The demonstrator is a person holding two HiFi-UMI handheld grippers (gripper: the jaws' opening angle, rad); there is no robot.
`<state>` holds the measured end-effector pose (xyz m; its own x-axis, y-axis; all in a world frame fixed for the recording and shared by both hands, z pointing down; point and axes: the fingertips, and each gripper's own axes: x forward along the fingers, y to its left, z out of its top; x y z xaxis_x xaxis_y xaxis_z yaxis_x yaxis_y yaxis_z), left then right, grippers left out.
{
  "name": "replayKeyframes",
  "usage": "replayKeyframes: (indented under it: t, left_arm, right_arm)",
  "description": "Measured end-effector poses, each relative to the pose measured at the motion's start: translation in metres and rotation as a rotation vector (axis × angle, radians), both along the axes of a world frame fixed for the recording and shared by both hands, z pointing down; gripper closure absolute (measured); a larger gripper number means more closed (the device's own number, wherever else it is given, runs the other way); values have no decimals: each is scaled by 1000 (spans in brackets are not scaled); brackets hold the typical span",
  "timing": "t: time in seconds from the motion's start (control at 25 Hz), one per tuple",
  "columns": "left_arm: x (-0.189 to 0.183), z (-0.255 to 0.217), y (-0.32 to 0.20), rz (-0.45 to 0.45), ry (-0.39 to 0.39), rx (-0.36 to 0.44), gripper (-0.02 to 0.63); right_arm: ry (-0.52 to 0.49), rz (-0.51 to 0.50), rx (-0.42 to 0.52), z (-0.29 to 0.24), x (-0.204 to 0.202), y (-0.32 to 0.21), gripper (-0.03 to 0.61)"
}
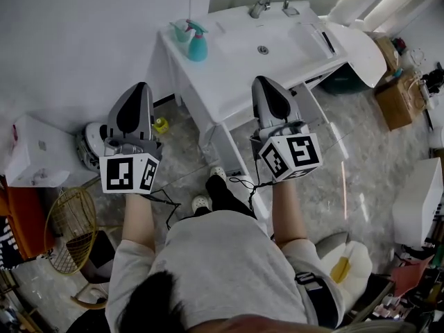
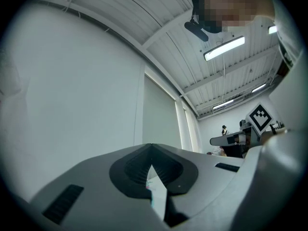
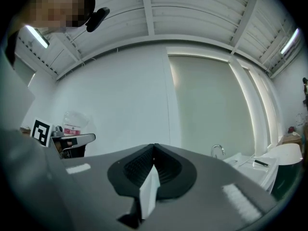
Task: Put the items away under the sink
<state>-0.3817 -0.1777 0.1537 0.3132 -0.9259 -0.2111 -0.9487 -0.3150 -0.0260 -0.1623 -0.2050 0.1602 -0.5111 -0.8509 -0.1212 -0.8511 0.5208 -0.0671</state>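
A person stands facing a white sink unit [image 1: 208, 82] with a two-jaw gripper in each hand. Both are held out roughly level, side by side and well apart. In the head view the left gripper [image 1: 143, 86] hangs above the floor [image 1: 361, 137] just left of the unit's left end. The tip of the right gripper [image 1: 261, 80] lies over the front edge of the countertop, short of the drain [image 1: 262, 49]. Each gripper has its marker cube [image 1: 130, 173] at the hand end.

Both grippers are closed and empty. In the left gripper view the two jaws meet tip to tip with nothing caught between them, and only bare wall and ceiling lie beyond. The right gripper view shows the same: jaws pressed together on nothing, with the faucet [image 3: 217, 151] and the white countertop off to the lower right.

The items wait on top of the unit, clear of both grippers. A teal spray bottle [image 1: 198, 45] stands upright at the left end of the countertop. A paler bottle [image 1: 182, 32] stands just beside it, toward the corner. A dark slim object [image 1: 328, 41] lies on the countertop right of the basin. A small yellow object [image 1: 161, 125] sits on the floor by the unit's left side, near the left gripper.
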Motion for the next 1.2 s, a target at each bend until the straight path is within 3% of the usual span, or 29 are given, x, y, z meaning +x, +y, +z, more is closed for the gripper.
replayKeyframes:
  t: [0.56, 0.8, 1.2]
  left_arm:
    - [-10, -1, -60, -140, -1, -12, 606]
    - [-7, 7, -81, -188, -6, -37, 606]
    - [-10, 32, -100, -254, -9, -95, 606]
  right_arm:
    - [78, -212, -79, -11, -29, -135, 566]
    - [79, -267, -161, 24, -40, -185, 565]
    - [153, -364, -238, 92, -74, -244, 477]
